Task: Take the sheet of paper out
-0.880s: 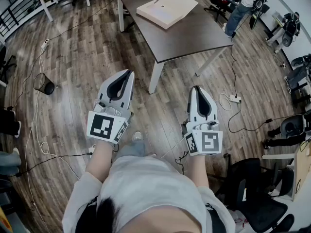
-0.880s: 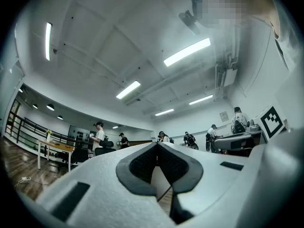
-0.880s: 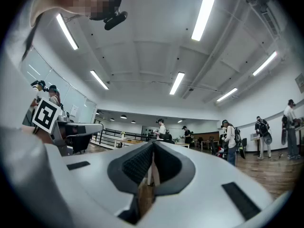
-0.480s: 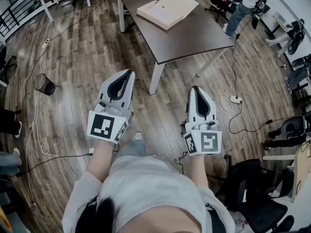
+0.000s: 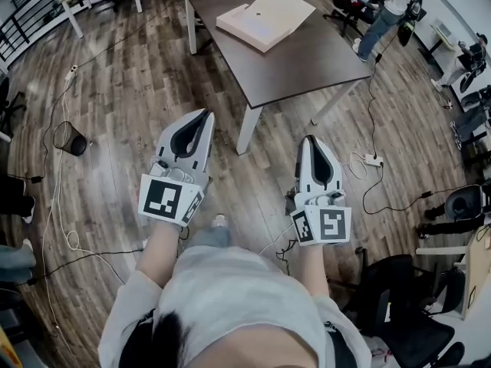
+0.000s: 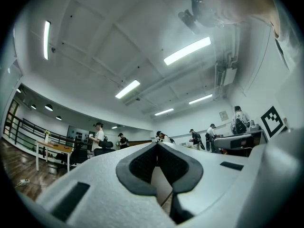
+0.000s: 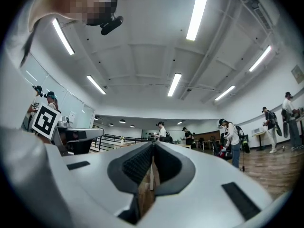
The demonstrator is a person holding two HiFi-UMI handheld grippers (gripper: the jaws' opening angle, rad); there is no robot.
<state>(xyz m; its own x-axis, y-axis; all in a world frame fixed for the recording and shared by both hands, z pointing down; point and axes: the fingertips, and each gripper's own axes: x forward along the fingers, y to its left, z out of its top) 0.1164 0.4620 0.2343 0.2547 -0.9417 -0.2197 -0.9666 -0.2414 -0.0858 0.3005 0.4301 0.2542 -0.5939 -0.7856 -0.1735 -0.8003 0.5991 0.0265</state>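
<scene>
Holding the left gripper (image 5: 204, 116) and the right gripper (image 5: 310, 139) out side by side at waist height, apart from each other, both pointed ahead over a brown plank floor (image 5: 123, 90). Pinching nothing in either: left closed tip to tip on empty air, right closed the same way, with only the room showing through the gaps behind the pads.

Passing, on the floor to the left, white cables (image 5: 55, 198) and a small dark bin (image 5: 70, 136); to the right, a white power strip (image 5: 370, 158) on its cord and a black chair (image 5: 406, 317).

Reaching, farther ahead, a dark brown table (image 5: 307, 60) on white legs, well apart from both grippers. Lying on its far half, askew to the edges: a flat carton (image 5: 265, 15), pale cream, shallow and wide, with a lighter layer or flap over its right part and a small notch in the near-left face. Cannot tell whether the sheet of paper sits inside or is that lighter top layer. Touched by neither gripper.

Ending, beyond the table's right corner, at a person (image 5: 387, 6) in a white top and jeans.
</scene>
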